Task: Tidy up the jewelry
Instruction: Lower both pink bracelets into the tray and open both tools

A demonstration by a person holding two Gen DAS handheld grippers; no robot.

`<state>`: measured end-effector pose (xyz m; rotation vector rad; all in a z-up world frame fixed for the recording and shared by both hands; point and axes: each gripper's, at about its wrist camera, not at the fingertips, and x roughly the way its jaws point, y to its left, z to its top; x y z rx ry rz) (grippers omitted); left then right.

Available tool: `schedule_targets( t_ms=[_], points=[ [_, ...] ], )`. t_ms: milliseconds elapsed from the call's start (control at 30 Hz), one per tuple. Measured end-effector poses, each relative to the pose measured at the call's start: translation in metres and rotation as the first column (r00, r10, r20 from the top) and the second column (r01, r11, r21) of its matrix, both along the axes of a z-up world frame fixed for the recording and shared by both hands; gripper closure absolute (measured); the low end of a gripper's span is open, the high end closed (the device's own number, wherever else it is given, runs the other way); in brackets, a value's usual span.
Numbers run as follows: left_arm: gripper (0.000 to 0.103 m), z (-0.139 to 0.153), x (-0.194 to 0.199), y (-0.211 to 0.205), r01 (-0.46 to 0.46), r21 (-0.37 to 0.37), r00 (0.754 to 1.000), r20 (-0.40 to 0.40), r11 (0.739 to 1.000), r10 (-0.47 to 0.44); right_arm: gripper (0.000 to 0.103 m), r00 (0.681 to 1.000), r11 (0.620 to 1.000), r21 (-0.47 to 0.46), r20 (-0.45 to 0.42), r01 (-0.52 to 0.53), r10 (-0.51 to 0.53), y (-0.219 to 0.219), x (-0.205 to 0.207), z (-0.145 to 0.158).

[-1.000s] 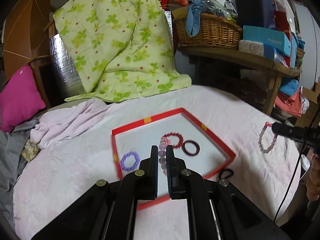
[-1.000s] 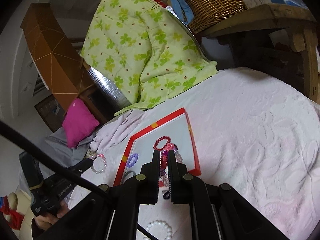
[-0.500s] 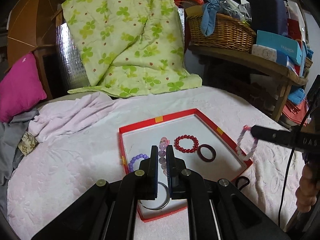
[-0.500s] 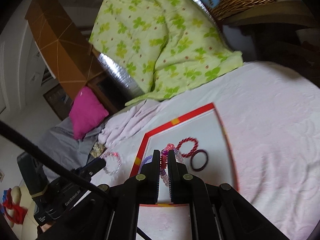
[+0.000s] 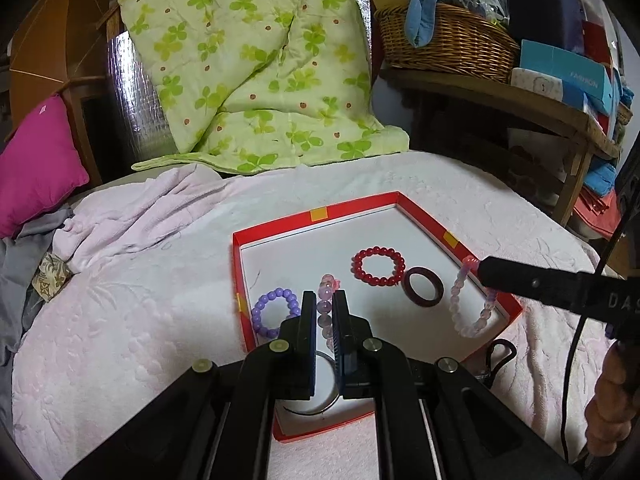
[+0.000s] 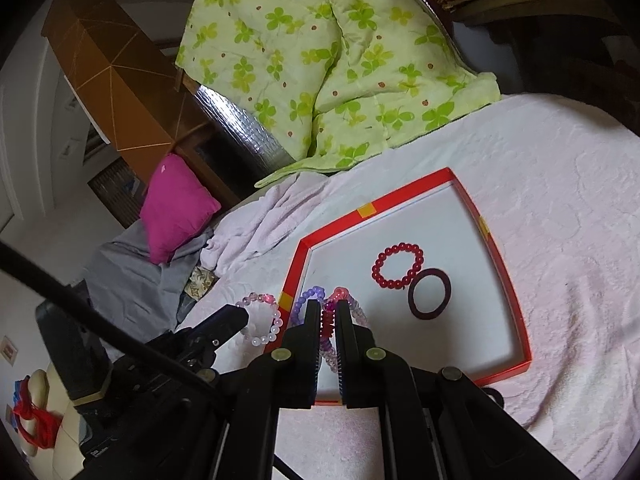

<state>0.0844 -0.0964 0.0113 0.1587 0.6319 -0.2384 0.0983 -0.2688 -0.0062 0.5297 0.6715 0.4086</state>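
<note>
A red-rimmed tray (image 5: 360,205) (image 6: 404,194) lies on the pink bedspread. In it are a red bead bracelet (image 5: 378,266) (image 6: 398,266), a dark maroon bangle (image 5: 423,290) (image 6: 430,294), a purple bead bracelet (image 5: 276,312) and a silver bangle (image 5: 326,398). My left gripper (image 5: 324,300) is shut on a pale pink bead bracelet (image 5: 325,312), held over the tray's near left part. My right gripper (image 6: 329,308) (image 5: 480,266) is shut on a pink and clear bead bracelet (image 6: 352,304) (image 5: 466,312), hanging over the tray's right edge.
A green clover quilt (image 5: 256,64) leans at the back, a magenta pillow (image 5: 36,164) at the left. A wooden shelf (image 5: 500,96) with a wicker basket (image 5: 448,44) and boxes stands at the right. A black hair tie (image 5: 500,354) lies outside the tray's near right corner.
Both grippers moved in toward the tray with their bracelets. The right gripper's bracelet went from beyond the tray's right side to over its right edge.
</note>
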Motion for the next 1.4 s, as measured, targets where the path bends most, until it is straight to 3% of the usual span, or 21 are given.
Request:
schedule_targets(
  t_ms=[600, 933, 1200, 1400],
  points=[
    [0.095, -0.008, 0.023, -0.02, 0.033, -0.009, 0.999, -0.03, 0.999, -0.033, 0.095, 0.999, 0.999, 0.017, -0.024, 0.032, -0.032, -0.023, 0.009, -0.011],
    [0.095, -0.025, 0.06, -0.047, 0.153, -0.041, 0.979, -0.134, 0.987, -0.157, 0.095, 0.998, 1.0, 0.006, -0.06, 0.027, -0.026, -0.029, 0.019, -0.02],
    [0.095, -0.049, 0.075, -0.048, 0.164, -0.105, 0.954, -0.234, 0.981, -0.184, 0.095, 0.993, 0.999, 0.046, -0.114, 0.008, -0.002, -0.026, 0.03, -0.035],
    [0.095, -0.059, 0.077, -0.049, 0.152, -0.053, 0.954, -0.254, 0.987, -0.161, 0.094, 0.987, 0.999, 0.034, -0.159, 0.023, -0.018, -0.025, 0.034, -0.046]
  ],
)
